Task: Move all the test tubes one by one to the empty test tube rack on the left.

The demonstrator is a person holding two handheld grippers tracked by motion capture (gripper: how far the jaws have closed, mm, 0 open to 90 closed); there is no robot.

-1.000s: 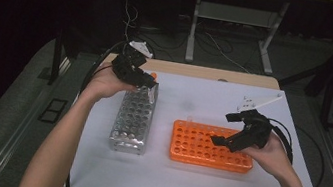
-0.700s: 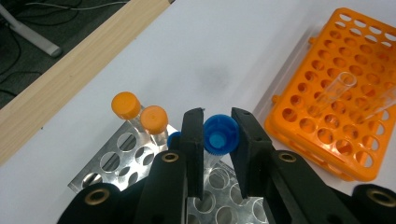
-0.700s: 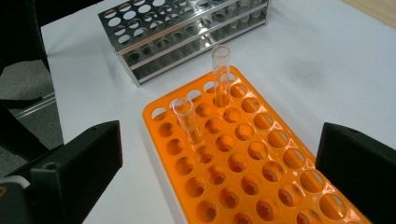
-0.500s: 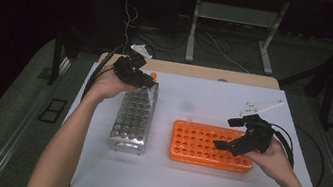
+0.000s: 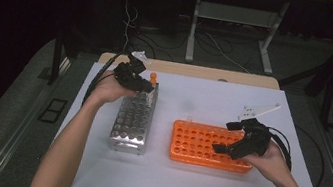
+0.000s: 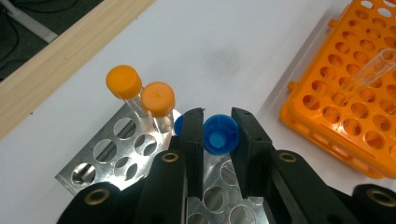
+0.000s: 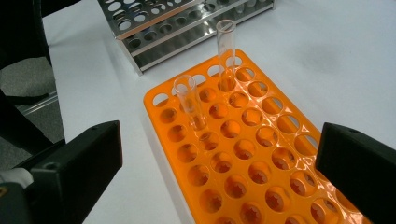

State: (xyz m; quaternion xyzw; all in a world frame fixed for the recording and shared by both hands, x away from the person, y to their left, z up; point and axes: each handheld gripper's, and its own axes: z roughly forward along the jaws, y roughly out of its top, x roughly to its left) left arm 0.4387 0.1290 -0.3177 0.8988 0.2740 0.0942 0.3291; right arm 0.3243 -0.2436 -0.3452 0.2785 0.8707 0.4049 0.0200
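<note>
**Inspector:** Start at the left. What is that tool doing?

**Operator:** My left gripper (image 6: 220, 126) is pinching a blue-capped tube (image 6: 221, 136) by its cap, jaws pressed against both sides. It hangs over the far end of the metal rack (image 5: 132, 118), just beside two orange-capped tubes (image 6: 142, 92) that stand in the rack's end holes. A second blue cap peeks out behind the jaw on the left of the left gripper view; I cannot tell whether it sits in a hole.

**Inspector:** Step in hand?

**Operator:** By my judgement, seating the blue-capped tube in the metal rack. Whether its foot has entered a hole I cannot tell; the jaws hide it.

**Inspector:** Next move?

**Operator:** A straight descent, tube kept upright and clear of the orange caps, then release once it bottoms out.

**Inspector:** And on the right?

**Operator:** My right gripper (image 5: 233, 137) hovers over the orange rack (image 5: 186, 145), jaws spread wide, gripping nothing. Two clear uncapped tubes (image 7: 187, 100) stand in that rack's far rows, ahead of the jaws and untouched.
</note>
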